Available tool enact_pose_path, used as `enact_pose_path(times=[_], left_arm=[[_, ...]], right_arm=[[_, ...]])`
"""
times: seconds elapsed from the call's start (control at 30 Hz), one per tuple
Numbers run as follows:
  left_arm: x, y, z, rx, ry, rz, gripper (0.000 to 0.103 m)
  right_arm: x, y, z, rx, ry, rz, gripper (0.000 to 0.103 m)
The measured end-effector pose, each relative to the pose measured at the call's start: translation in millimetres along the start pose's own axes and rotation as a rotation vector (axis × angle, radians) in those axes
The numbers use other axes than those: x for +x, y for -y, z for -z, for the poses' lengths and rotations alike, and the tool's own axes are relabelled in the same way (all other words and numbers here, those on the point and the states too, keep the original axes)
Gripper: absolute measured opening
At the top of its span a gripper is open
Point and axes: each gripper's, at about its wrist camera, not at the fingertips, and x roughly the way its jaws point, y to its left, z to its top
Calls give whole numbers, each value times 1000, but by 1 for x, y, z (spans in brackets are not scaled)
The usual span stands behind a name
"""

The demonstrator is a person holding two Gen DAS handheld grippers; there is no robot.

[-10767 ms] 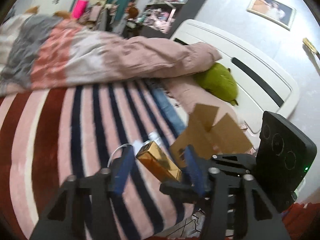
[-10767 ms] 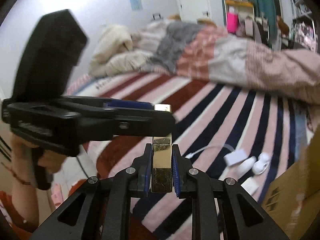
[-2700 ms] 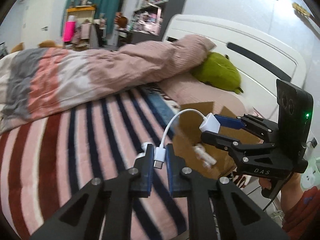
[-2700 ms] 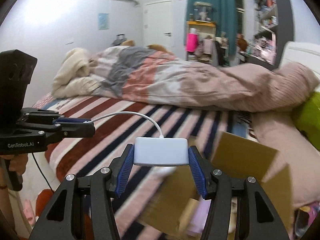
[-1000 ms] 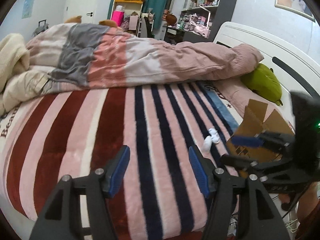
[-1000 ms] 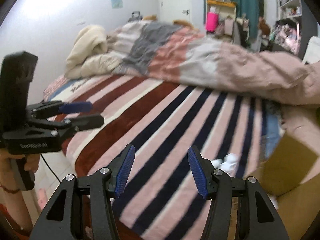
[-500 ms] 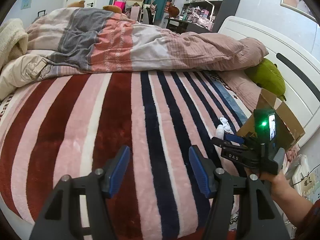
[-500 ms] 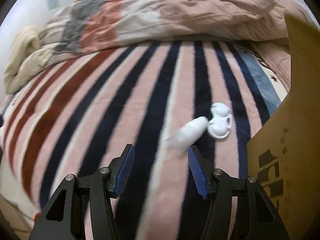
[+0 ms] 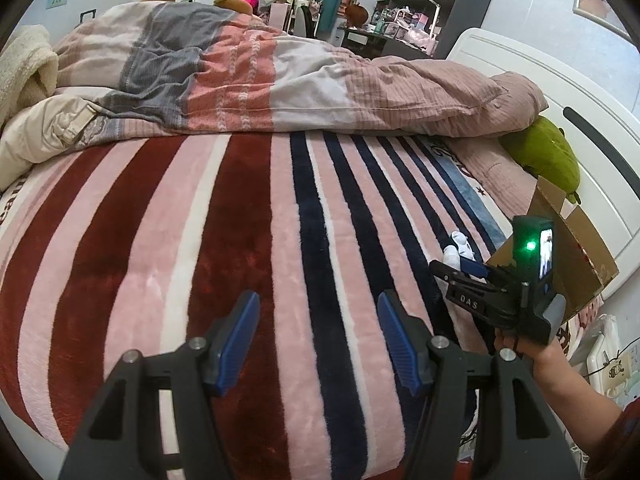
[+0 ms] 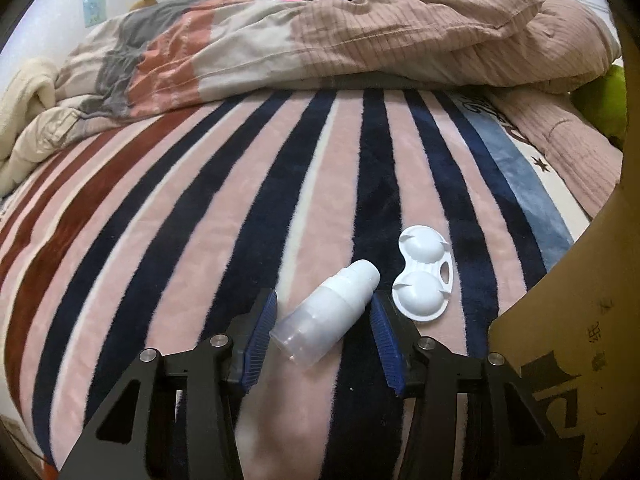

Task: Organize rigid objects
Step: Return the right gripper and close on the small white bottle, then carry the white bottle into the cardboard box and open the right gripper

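My right gripper (image 10: 324, 326) is low over the blanket (image 10: 180, 240), jaws spread either side of the bottle (image 10: 328, 312) and just closing in, pads not pressing it yet as far as I can tell. Bottle lies tilted on its side, cap end pointing away and right, clear end nearest me. Just right of it, nearly touching the cap, sits the white case (image 10: 422, 276), two round domes up, flat on a dark stripe. Box (image 10: 560, 340) fills the right edge, close beside the case. My left gripper (image 9: 318, 336) hangs spread and empty over the blanket's red and pink stripes, well left of the right gripper (image 9: 452, 266), which I see held by a hand (image 9: 516, 344) with the box (image 9: 572, 264) behind it. Beyond, a rumpled duvet (image 10: 320, 36) crosses the bed; green plush (image 9: 548, 156) by the headboard.
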Motion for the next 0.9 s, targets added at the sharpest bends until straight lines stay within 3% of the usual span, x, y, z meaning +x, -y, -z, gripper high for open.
enact_pose_path(times=[0.13,0.43,0.53,0.77,0.9], left_arm=[[-4,8,-4,2,3,31,58],[-9,58,-18,10,-7,223,58],[-10,80,-23,17,-14,299,46],[-14,136,-42,50,-11,408,25],[-11,173,-53,102,-18,431,23]], right_arm=[[-24,-15,2,-64,46,-82,44],[-106,-70,1,-309,150,-375,44],[-134,-75,4,-364,196,-416,44],[-179,-49,6,-405,331,-374,44],[-190,-17,2,-367,371,-341,44]])
